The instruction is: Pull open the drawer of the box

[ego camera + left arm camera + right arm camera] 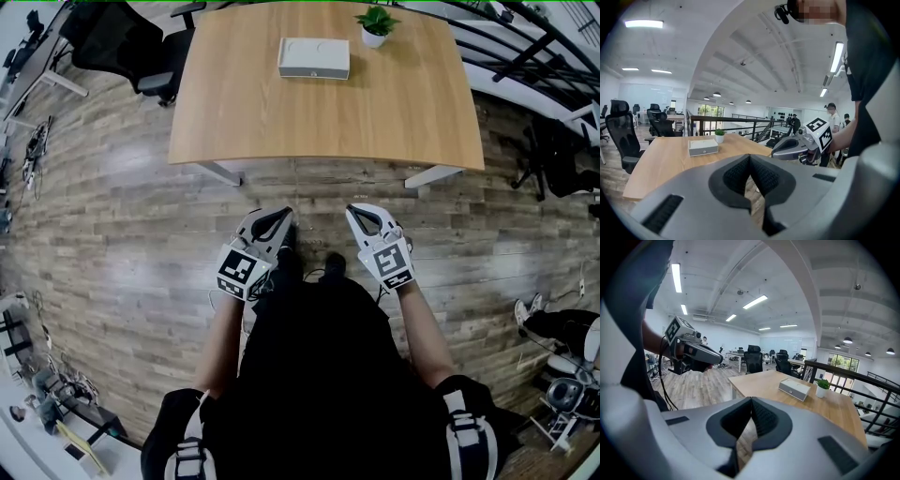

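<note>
A small white-grey box point(314, 58) with a drawer front lies on the far part of the wooden table point(281, 112). It also shows in the left gripper view, the box point(703, 147), and in the right gripper view, the box point(794, 389). My left gripper point(279, 217) and right gripper point(353, 214) hang side by side over the floor, well short of the table's near edge. Both are shut with nothing between their jaws. The left gripper point(750, 158) and the right gripper point(751, 401) each show tips that meet.
A small potted plant point(376, 24) stands on the table right of the box. Black office chairs point(122, 42) sit at the table's far left. A black railing point(525, 42) runs behind the table at the right. Equipment lies on the floor at both sides.
</note>
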Motion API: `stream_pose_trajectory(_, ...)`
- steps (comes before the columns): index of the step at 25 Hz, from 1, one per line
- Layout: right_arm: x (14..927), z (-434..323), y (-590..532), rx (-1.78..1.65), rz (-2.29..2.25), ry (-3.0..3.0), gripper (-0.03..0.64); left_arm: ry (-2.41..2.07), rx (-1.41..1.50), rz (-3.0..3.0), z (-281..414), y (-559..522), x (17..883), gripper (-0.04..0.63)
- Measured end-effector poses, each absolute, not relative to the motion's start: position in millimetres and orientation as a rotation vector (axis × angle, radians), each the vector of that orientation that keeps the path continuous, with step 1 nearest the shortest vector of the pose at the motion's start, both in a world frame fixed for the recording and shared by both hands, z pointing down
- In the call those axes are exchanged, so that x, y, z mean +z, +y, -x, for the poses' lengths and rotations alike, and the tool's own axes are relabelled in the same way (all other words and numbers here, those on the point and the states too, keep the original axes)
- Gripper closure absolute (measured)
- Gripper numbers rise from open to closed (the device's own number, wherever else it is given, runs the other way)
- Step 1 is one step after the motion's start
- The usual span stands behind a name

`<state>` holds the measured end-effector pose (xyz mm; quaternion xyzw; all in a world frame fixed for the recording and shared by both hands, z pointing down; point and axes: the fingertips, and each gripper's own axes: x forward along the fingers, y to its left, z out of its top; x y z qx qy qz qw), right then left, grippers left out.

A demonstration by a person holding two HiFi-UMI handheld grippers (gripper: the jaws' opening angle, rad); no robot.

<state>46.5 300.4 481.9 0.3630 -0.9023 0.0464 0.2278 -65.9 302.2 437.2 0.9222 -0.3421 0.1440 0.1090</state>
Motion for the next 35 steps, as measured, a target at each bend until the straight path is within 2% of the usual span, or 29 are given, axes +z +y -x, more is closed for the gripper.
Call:
stream_pose_trajectory(23, 492.2, -6.4, 204.4, 0.189, -1.132, -2.369, 0.594, -0.778, 0.439, -2.781, 96.9, 192.0, 446.2, 0.574)
stream_pose_trajectory(35, 498.1, 32.3, 155.3, 0.204, -1.216, -2.326, 0.592, -0.691, 0.476, -2.812, 134.4, 143.5, 452.7, 0.574)
